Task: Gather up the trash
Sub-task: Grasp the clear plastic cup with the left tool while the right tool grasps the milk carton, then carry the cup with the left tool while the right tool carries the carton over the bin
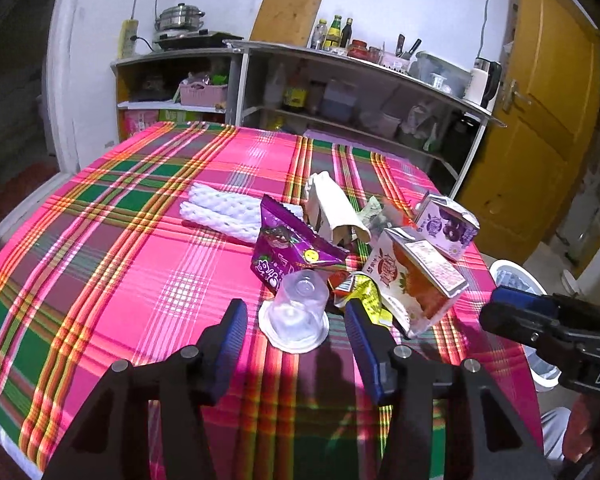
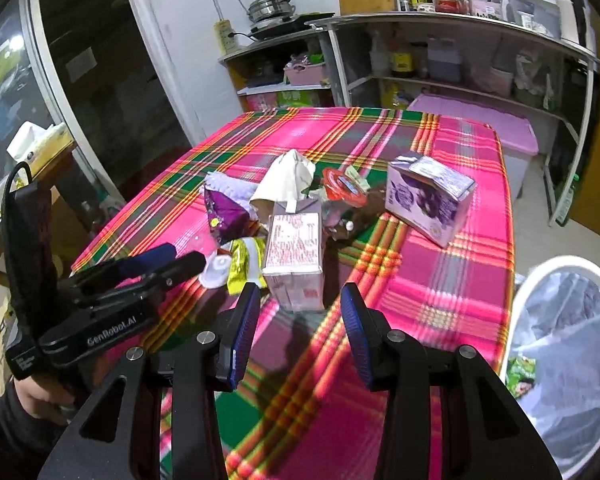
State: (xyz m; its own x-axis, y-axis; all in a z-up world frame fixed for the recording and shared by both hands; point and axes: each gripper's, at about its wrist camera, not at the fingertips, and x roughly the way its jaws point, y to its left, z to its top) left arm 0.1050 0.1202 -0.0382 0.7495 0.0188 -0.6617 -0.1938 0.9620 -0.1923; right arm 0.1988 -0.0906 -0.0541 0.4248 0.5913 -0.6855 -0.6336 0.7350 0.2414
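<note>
Trash lies in a heap on the plaid tablecloth. A clear plastic cup lies upside down just ahead of my open left gripper, between its fingers. Behind it are a purple snack bag, a yellow wrapper, a red juice carton, a purple carton, a paper bag and white foam netting. My open right gripper is just short of the red juice carton, empty. The purple carton lies further right.
A white bin lined with a clear bag stands off the table's right edge; it also shows in the left wrist view. Metal shelves with bottles stand behind the table. A yellow door is at the right.
</note>
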